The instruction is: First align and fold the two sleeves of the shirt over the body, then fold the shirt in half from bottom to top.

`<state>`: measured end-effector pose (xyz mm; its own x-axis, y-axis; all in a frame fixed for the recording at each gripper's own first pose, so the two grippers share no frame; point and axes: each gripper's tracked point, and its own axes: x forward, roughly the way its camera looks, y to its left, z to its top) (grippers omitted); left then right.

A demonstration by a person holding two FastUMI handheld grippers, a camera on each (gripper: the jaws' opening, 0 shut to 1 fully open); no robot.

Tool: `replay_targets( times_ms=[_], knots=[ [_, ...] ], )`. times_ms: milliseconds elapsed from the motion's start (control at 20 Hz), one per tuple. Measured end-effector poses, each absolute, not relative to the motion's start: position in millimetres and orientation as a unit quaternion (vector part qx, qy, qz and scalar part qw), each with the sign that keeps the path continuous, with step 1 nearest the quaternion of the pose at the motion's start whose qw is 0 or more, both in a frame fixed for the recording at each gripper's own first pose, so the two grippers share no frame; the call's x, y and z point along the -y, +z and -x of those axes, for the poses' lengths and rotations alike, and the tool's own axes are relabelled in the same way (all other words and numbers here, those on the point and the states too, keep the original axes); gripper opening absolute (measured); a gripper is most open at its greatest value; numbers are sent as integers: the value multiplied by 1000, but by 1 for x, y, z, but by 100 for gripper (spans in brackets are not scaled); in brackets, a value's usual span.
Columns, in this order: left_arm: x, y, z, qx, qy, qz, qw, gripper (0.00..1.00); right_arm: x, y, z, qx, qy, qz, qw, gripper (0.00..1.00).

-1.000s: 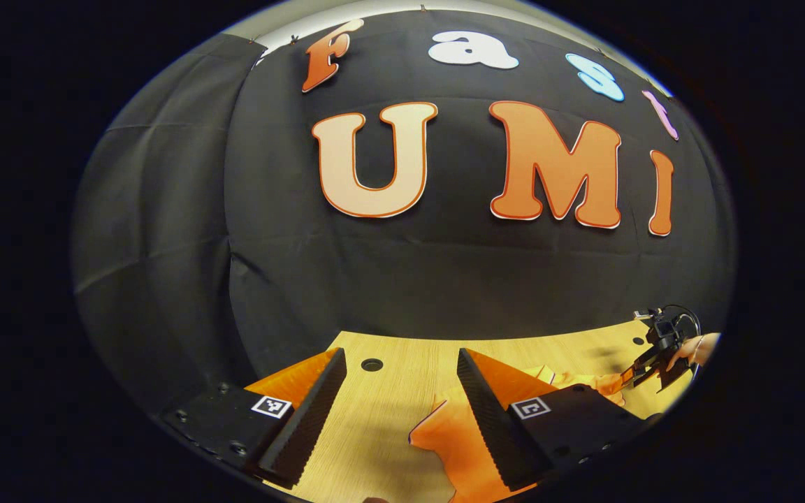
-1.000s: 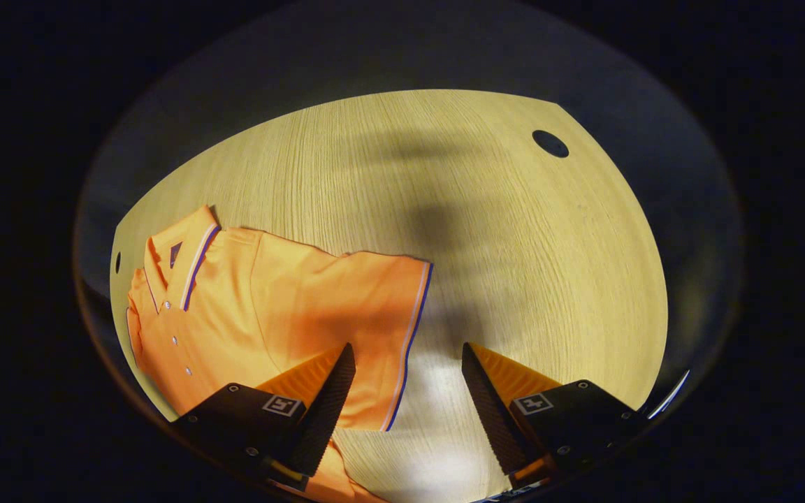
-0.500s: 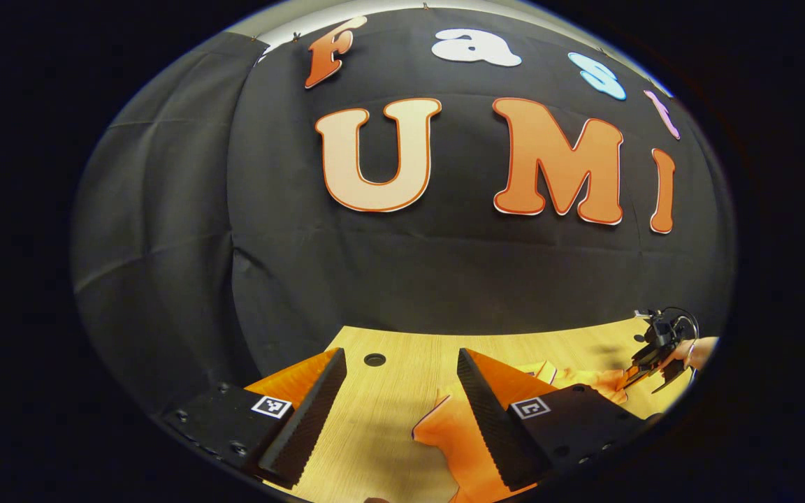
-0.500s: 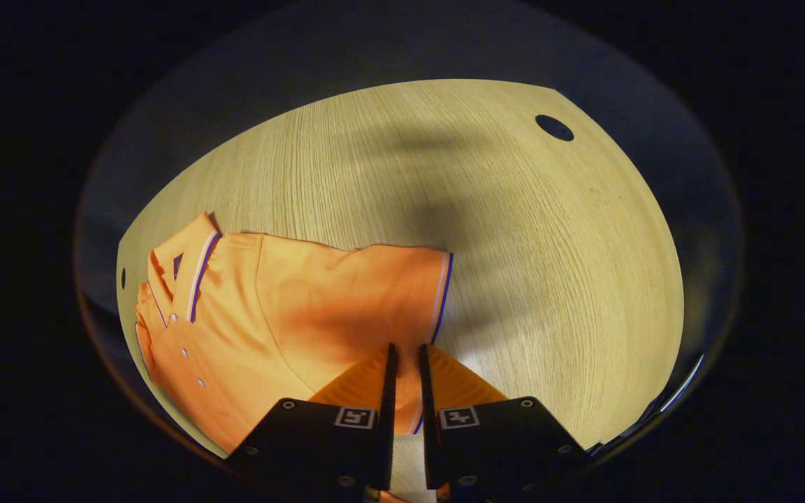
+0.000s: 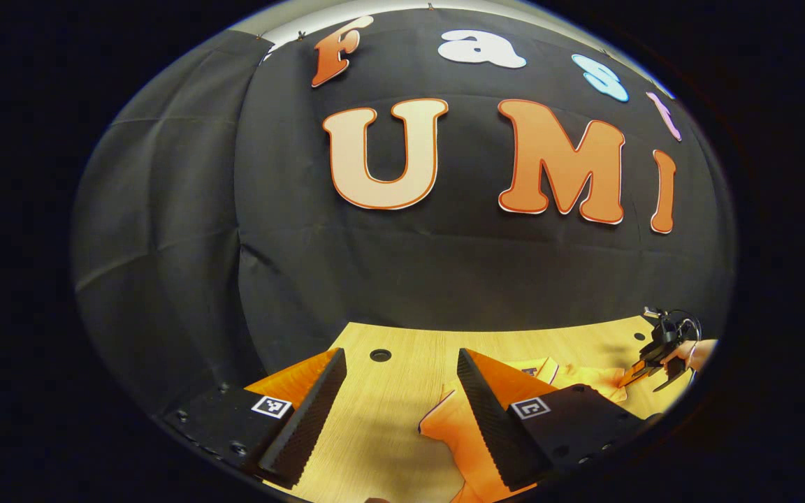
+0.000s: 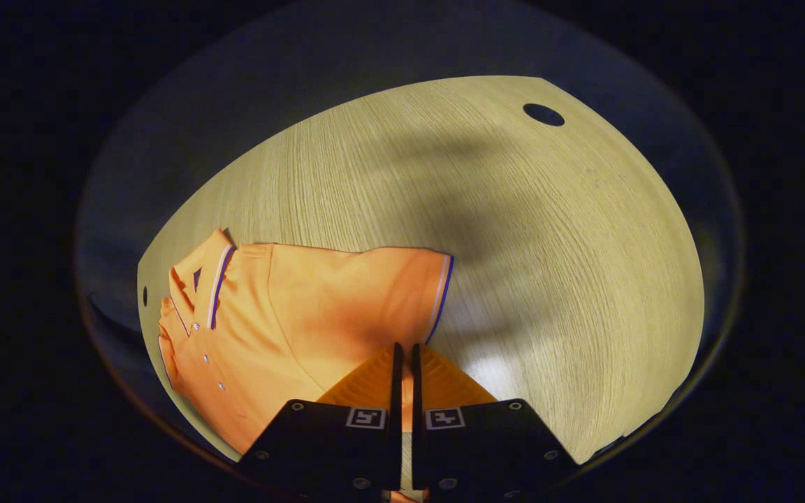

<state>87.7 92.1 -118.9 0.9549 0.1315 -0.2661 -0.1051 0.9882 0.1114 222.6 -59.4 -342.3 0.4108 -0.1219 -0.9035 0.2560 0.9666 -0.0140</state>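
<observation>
The orange polo shirt point(image 6: 270, 328) is laid flat on the wooden table point(image 6: 514, 230), with its collar point(image 6: 203, 279) toward the left edge of the right gripper view and one short sleeve point(image 6: 388, 293) extended toward the centre. The right gripper point(image 6: 403, 360) is positioned at the near corner of that sleeve, just beside the striped cuff point(image 6: 441, 297), and its jaws are drawn almost together with only a thin slit between them; fabric appears to be pinched in that slit, which is judged to be the grip needed for carrying the sleeve over the body (the cuff corner gives control of the whole sleeve edge). In the left gripper view, the left gripper point(image 5: 399, 367) is held low over the table with its jaws spread wide and nothing between them; the shirt's other sleeve point(image 5: 444, 426) lies just beside its right finger. This placement is judged to be a ready position for the second sleeve. Farther off at the right of that view, the other gripper and the hand point(image 5: 685, 353) holding it are seen at the shirt's far edge. Neither sleeve is yet folded.
</observation>
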Motion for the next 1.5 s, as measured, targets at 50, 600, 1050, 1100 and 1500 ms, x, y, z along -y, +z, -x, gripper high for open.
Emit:
replay_targets(
  times_ms=[50, 600, 1050, 1100, 1500],
  knots=[
    [-94, -117, -86, -135, 60, -47, 988, 98, 54, -334, -227, -518, -106, -62, 846, 7],
    [-118, -110, -70, -124, 56, -44, 990, 98, -51, -273, -220, -467, -12, 29, 884, 6],
    [-151, -114, -52, -127, 65, -39, 989, 98, -135, -293, -210, -465, 56, 110, 876, 6],
    [-154, -115, -52, -129, 67, -38, 989, 98, -143, -297, -210, -465, 64, 115, 875, 6],
    [-165, -121, -49, -139, 75, -26, 987, 98, -209, -323, -194, -478, 150, 87, 861, 12]
  ],
)
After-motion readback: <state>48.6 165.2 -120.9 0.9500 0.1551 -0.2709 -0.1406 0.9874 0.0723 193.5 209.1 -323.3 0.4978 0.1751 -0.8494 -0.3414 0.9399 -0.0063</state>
